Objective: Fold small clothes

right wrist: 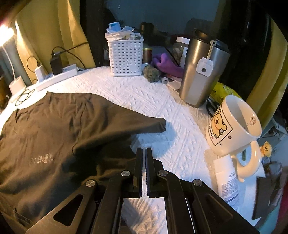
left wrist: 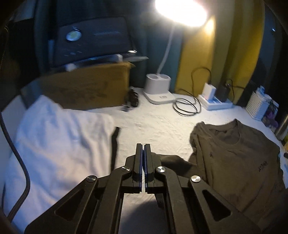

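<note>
L gripper [left wrist: 143, 146] & R gripper [right wrist: 143, 150] both closed, empty, above shirt [right wrist: 54, 135].

Dark t-shirt [right wrist: 59, 136] lies spread on white cloth [right wrist: 144, 100] beside closed right gripper [right wrist: 143, 153].

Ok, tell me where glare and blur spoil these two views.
Left wrist view: the lamp blows out the top, and the white cloth and box are smeared by motion. Right wrist view: sharper, with glare only at the upper left edge; the mug is crisp.
</note>
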`<state>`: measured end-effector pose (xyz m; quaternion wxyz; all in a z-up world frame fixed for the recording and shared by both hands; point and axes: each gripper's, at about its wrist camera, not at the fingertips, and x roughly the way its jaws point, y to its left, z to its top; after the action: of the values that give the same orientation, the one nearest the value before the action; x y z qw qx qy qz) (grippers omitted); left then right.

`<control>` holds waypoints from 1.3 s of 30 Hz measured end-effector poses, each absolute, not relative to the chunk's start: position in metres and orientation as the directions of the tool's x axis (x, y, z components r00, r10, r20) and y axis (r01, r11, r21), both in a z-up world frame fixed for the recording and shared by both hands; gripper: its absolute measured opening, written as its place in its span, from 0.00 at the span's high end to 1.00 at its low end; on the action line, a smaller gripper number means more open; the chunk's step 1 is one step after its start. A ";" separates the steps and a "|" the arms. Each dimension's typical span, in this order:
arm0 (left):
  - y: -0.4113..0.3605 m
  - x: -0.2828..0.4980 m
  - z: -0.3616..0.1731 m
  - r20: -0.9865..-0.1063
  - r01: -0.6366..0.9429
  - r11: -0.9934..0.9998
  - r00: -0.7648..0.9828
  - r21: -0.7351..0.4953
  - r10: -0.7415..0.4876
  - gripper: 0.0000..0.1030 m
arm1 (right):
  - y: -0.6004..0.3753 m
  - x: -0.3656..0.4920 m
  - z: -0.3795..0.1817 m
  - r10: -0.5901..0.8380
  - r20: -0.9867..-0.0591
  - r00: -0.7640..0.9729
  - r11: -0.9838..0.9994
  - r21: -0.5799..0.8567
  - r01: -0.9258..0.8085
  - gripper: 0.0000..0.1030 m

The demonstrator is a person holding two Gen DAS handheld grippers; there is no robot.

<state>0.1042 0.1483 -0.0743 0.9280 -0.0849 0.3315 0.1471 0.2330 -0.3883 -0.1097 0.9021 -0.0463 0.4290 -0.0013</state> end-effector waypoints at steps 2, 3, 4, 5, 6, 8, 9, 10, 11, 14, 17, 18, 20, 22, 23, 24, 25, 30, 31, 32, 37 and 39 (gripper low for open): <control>0.152 0.095 -0.068 -0.629 -0.367 0.929 0.733 -0.046 0.259 1.00 | -0.385 0.231 -0.111 -0.018 -0.774 0.633 0.996 -0.073 -0.060 0.97; 0.155 0.091 -0.067 -0.623 -0.396 0.918 0.728 -0.040 0.286 1.00 | -0.383 0.230 -0.111 -0.005 -0.773 0.635 0.995 -0.068 -0.074 0.97; 0.157 0.087 -0.066 -0.628 -0.411 0.911 0.716 -0.027 0.304 1.00 | -0.381 0.229 -0.111 0.008 -0.771 0.637 0.994 -0.063 -0.090 0.97; 0.159 0.083 -0.067 -0.631 -0.427 0.904 0.705 -0.017 0.322 1.00 | -0.380 0.227 -0.110 0.018 -0.768 0.640 0.993 -0.061 -0.101 0.97; 0.162 0.078 -0.068 -0.642 -0.440 0.898 0.692 -0.011 0.331 1.00 | -0.380 0.225 -0.109 0.024 -0.765 0.644 0.993 -0.057 -0.106 0.97; 0.162 0.065 -0.075 -0.668 -0.459 0.888 0.657 0.011 0.348 1.00 | -0.383 0.222 -0.106 0.042 -0.759 0.650 0.993 -0.039 -0.110 0.97; 0.160 0.057 -0.080 -0.684 -0.467 0.884 0.635 0.031 0.360 1.00 | -0.384 0.221 -0.106 0.044 -0.758 0.651 0.993 -0.036 -0.109 0.97; 0.159 0.049 -0.085 -0.701 -0.470 0.882 0.613 0.047 0.364 1.00 | -0.386 0.220 -0.107 0.045 -0.758 0.650 0.994 -0.034 -0.108 0.97; 0.157 0.042 -0.092 -0.716 -0.472 0.880 0.594 0.059 0.367 1.00 | -0.388 0.220 -0.109 0.047 -0.761 0.647 0.994 -0.030 -0.107 0.97; 0.152 0.030 -0.105 -0.759 -0.472 0.877 0.539 0.089 0.367 0.99 | -0.393 0.220 -0.119 0.054 -0.776 0.628 0.994 -0.020 -0.110 0.97; 0.152 0.033 -0.095 -0.753 -0.492 0.865 0.534 0.093 0.384 0.99 | -0.395 0.220 -0.126 0.055 -0.791 0.610 0.993 -0.021 -0.117 0.97; 0.150 0.036 -0.087 -0.733 -0.494 0.864 0.552 0.097 0.397 0.95 | -0.396 0.219 -0.127 0.049 -0.790 0.611 0.993 -0.027 -0.114 0.97; 0.144 0.047 -0.072 -0.697 -0.467 0.882 0.610 0.069 0.377 0.59 | -0.402 0.218 -0.129 0.034 -0.788 0.615 0.995 -0.034 -0.098 0.97; 0.134 0.062 -0.063 -0.664 -0.410 0.911 0.670 0.042 0.332 0.19 | -0.411 0.217 -0.129 0.016 -0.787 0.617 0.998 -0.029 -0.063 0.97; 0.128 0.072 -0.062 -0.655 -0.368 0.929 0.692 0.042 0.303 0.18 | -0.414 0.217 -0.129 0.008 -0.787 0.617 0.998 -0.032 -0.053 0.97; 0.122 0.085 -0.065 -0.666 -0.326 0.944 0.694 0.049 0.274 0.18 | -0.417 0.217 -0.130 0.000 -0.788 0.615 0.998 -0.039 -0.050 0.97; 0.118 0.099 -0.073 -0.687 -0.287 0.957 0.685 0.053 0.243 0.18 | -0.419 0.217 -0.133 -0.009 -0.795 0.606 0.998 -0.048 -0.048 0.97; 0.108 0.155 -0.126 -0.803 -0.138 0.989 0.582 0.058 0.128 0.18 | -0.424 0.218 -0.141 -0.042 -0.807 0.589 0.995 -0.086 -0.046 0.97; 0.104 0.161 -0.132 -0.814 -0.112 0.992 0.570 0.058 0.112 0.19 | -0.426 0.218 -0.141 -0.059 -0.807 0.588 0.995 -0.097 -0.033 0.97; 0.102 0.167 -0.139 -0.822 -0.085 0.995 0.562 0.051 0.090 0.26 | -0.428 0.217 -0.141 -0.074 -0.806 0.587 0.994 -0.107 -0.021 0.97; 0.087 0.179 -0.149 -0.833 0.030 0.999 0.553 0.018 -0.002 0.96 | -0.428 0.209 -0.145 -0.142 -0.783 0.606 0.987 -0.159 0.026 0.97; 0.081 0.182 -0.149 -0.819 0.023 0.996 0.571 0.085 0.057 0.97 | -0.424 0.208 -0.145 -0.171 -0.779 0.604 0.981 -0.192 0.030 0.97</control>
<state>0.1821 0.0806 -0.1488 0.8852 0.0433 0.4631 0.0096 0.2082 -0.4242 -0.1454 0.8919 -0.0799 0.4415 -0.0562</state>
